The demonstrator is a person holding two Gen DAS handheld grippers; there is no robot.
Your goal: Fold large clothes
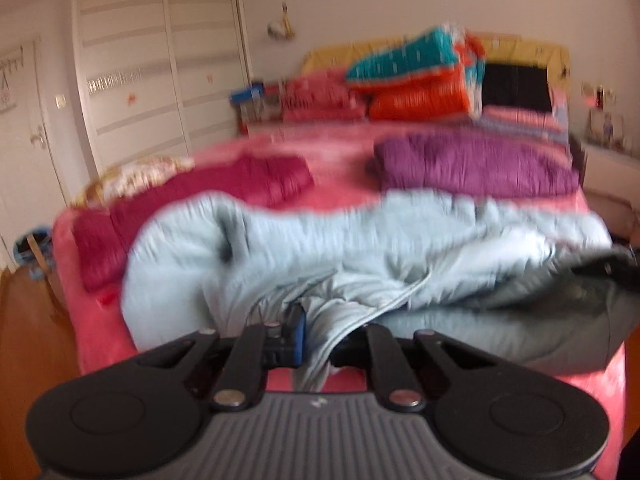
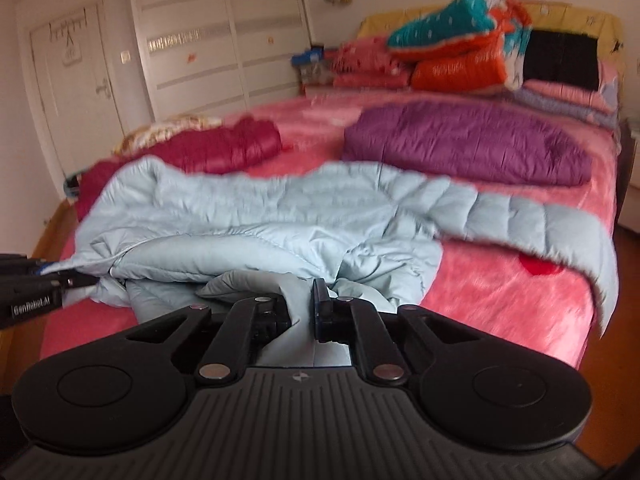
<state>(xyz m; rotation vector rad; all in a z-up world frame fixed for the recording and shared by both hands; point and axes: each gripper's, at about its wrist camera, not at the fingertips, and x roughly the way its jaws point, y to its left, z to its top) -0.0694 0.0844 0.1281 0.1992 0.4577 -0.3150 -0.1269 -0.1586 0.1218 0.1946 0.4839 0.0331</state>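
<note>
A large pale blue padded jacket point(image 1: 280, 248) lies crumpled across the near end of a pink bed point(image 1: 340, 148). My left gripper point(image 1: 320, 340) is shut on a fold of the jacket's near edge. In the right wrist view the jacket point(image 2: 260, 208) spreads wide, one sleeve point(image 2: 540, 224) reaching to the right. My right gripper point(image 2: 302, 312) is shut on another fold of its near edge. The left gripper point(image 2: 72, 280) shows at the left edge of that view, pinching the jacket hem.
A magenta jacket point(image 2: 224, 144) lies at the bed's left, a purple jacket point(image 2: 468, 144) at the right. Stacked quilts and pillows point(image 2: 452, 52) sit by the headboard. White wardrobe doors point(image 2: 224, 32) stand behind. Wooden floor point(image 1: 32, 340) lies to the left.
</note>
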